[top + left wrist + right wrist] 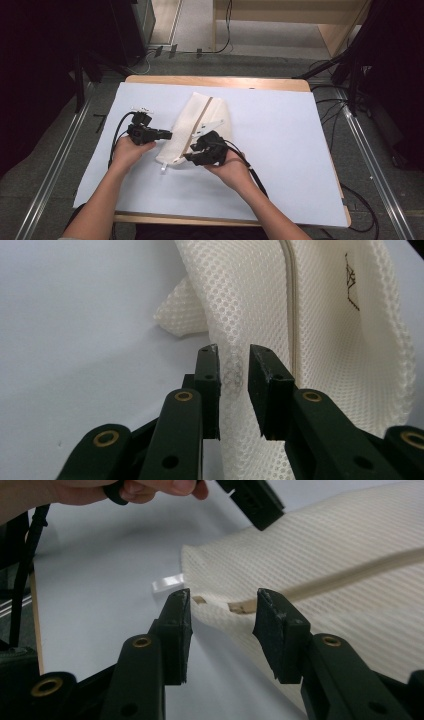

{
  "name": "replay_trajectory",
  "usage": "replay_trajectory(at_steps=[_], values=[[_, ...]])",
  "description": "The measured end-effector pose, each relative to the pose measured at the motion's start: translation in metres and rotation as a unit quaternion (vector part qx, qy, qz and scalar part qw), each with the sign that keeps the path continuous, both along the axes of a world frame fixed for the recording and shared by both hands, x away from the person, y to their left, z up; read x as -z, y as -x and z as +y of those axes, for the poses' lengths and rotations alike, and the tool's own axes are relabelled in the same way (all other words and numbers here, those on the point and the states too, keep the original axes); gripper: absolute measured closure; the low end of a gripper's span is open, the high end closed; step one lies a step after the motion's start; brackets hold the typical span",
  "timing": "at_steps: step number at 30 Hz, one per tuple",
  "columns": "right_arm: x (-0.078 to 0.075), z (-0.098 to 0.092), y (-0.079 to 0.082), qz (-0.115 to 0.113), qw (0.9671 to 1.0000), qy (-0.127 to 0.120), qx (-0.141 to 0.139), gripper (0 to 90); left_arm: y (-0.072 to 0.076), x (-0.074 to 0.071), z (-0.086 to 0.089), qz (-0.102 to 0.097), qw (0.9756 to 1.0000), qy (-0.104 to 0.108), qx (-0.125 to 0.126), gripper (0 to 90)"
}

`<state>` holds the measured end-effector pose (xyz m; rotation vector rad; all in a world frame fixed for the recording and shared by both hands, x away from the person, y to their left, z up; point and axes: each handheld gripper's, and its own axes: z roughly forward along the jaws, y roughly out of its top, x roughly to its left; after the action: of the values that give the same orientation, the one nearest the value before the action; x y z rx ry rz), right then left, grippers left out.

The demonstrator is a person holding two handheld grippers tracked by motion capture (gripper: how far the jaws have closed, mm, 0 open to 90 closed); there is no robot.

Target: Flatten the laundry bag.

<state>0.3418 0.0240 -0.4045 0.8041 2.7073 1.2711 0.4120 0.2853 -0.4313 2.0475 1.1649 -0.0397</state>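
While the work in hand is, as I judge it, opening the zipper of the mesh bag, the right gripper is hovering over the near end of this bag. Its fingers are standing apart and are holding nothing. The tan end of the zipper is lying between the two fingertips, slightly beyond them, and neither pad is touching it. A small white pull tab is sticking out just past the left finger, flat on the tabletop.

To do this step well, the right fingers should be closing on the tab or on the zipper end only, not on the loose mesh below it. One side must be keeping the cloth steady while the other is drawing along the seam, otherwise the soft bag is going to bunch up and the slider may be jamming.

Farther off, the left gripper is waiting at the side edge of the bag. Its fingers are also apart. A fold of mesh is rising in the gap between them, but the pads are not pressing on it, so it is gripping nothing at present. Beyond these fingertips the bag is curving upward, with the zipper line running away to the right of them.
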Motion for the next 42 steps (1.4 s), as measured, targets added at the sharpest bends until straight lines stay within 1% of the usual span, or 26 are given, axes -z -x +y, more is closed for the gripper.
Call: replay_trajectory(at_steps=[3, 4, 5, 6, 7, 11, 13, 15, 16, 18, 21, 23, 26, 27, 28, 30, 32, 33, 34, 35, 36, 37, 39, 40, 41, 42], values=[[0.007, 0.016, -0.002, 0.007, 0.9998, 0.009, -0.019, 57.4, 0.000, 0.000, 0.004, -0.002, 1.0000, -0.001, -0.006, 74.6], [0.007, 0.016, -0.002, 0.007, 0.9998, 0.009, -0.019, 57.4, 0.000, 0.000, 0.004, -0.002, 1.0000, -0.001, -0.006, 74.5], [0.010, 0.022, -0.001, 0.009, 0.9996, 0.016, -0.023, 56.9, 0.000, -0.001, 0.005, -0.003, 1.0000, 0.001, -0.007, 74.5], [0.019, 0.032, -0.002, 0.013, 0.9989, 0.030, -0.035, 55.1, 0.000, -0.002, 0.007, -0.005, 0.9999, 0.002, -0.011, 73.9], [0.019, 0.032, -0.002, 0.013, 0.9989, 0.030, -0.035, 55.1, 0.000, -0.002, 0.007, -0.005, 0.9999, 0.002, -0.011, 73.5], [0.035, 0.041, -0.006, 0.018, 0.9975, 0.050, -0.045, 51.1, 0.000, -0.003, 0.012, -0.009, 0.9998, 0.002, -0.018, 71.7], [0.041, 0.045, -0.007, 0.010, 0.9968, 0.064, -0.046, 50.9, 0.001, -0.003, 0.013, -0.011, 0.9997, 0.004, -0.022, 71.0], [0.045, 0.047, -0.009, 0.004, 0.9962, 0.073, -0.047, 51.4, 0.000, -0.003, 0.014, -0.013, 0.9996, 0.004, -0.024, 70.6], [0.045, 0.047, -0.009, 0.004, 0.9962, 0.073, -0.047, 51.4, 0.000, -0.003, 0.014, -0.013, 0.9996, 0.004, -0.024, 70.4], [0.051, 0.048, -0.010, 0.004, 0.9958, 0.079, -0.047, 52.1, 0.000, -0.003, 0.014, -0.013, 0.9996, 0.006, -0.025, 70.1], [0.052, 0.049, -0.011, 0.001, 0.9961, 0.076, -0.043, 54.0, 0.000, -0.004, 0.016, -0.015, 0.9995, 0.001, -0.027, 69.4], [0.053, 0.049, -0.008, -0.010, 0.9959, 0.079, -0.042, 56.8, 0.000, -0.004, 0.017, -0.016, 0.9993, 0.006, -0.032, 69.0], [0.056, 0.049, -0.002, -0.053, 0.9936, 0.088, -0.047, 62.0, 0.001, -0.005, 0.019, -0.017, 0.9992, 0.004, -0.035, 68.7], [0.057, 0.049, -0.001, -0.059, 0.9934, 0.085, -0.048, 63.9, 0.001, -0.005, 0.020, -0.017, 0.9992, 0.005, -0.037, 68.7], [0.057, 0.048, -0.001, -0.057, 0.9940, 0.082, -0.044, 67.3, 0.001, -0.005, 0.021, -0.017, 0.9991, 0.005, -0.038, 68.7], [0.058, 0.046, -0.001, -0.064, 0.9939, 0.080, -0.040, 73.5, 0.001, -0.005, 0.022, -0.016, 0.9990, 0.006, -0.040, 68.7], [0.056, 0.045, -0.003, -0.065, 0.9939, 0.083, -0.034, 82.7, 0.001, -0.004, 0.022, -0.017, 0.9990, 0.007, -0.040, 68.6], [0.056, 0.044, -0.004, -0.060, 0.9943, 0.082, -0.032, 83.3, 0.001, -0.004, 0.021, -0.018, 0.9990, 0.006, -0.040, 68.6], [0.052, 0.043, -0.008, -0.040, 0.9963, 0.073, -0.023, 84.2, 0.001, -0.004, 0.021, -0.018, 0.9990, 0.003, -0.040, 68.6], [0.052, 0.043, -0.008, -0.040, 0.9963, 0.073, -0.023, 84.2, 0.001, -0.004, 0.021, -0.018, 0.9990, 0.002, -0.041, 68.6], [0.047, 0.038, -0.010, -0.023, 0.9981, 0.056, -0.011, 84.4, 0.001, -0.003, 0.022, -0.018, 0.9990, 0.000, -0.040, 68.6], [0.047, 0.038, -0.010, -0.023, 0.9981, 0.056, -0.011, 84.4, 0.001, -0.003, 0.022, -0.018, 0.9990, 0.001, -0.041, 68.6], [0.039, 0.032, -0.012, -0.015, 0.9994, 0.032, -0.001, 84.5, 0.001, -0.004, 0.024, -0.020, 0.9988, -0.001, -0.046, 68.7], [0.025, 0.023, -0.014, -0.026, 0.9996, 0.011, 0.011, 84.5, 0.002, -0.006, 0.025, -0.025, 0.9984, -0.001, -0.051, 68.7], [0.025, 0.023, -0.014, -0.026, 0.9996, 0.011, 0.011, 84.5, 0.002, -0.006, 0.025, -0.025, 0.9984, -0.001, -0.051, 68.7], [0.020, 0.019, -0.014, -0.030, 0.9994, 0.003, 0.015, 84.5, 0.002, -0.006, 0.026, -0.026, 0.9982, 0.001, -0.054, 68.7]])
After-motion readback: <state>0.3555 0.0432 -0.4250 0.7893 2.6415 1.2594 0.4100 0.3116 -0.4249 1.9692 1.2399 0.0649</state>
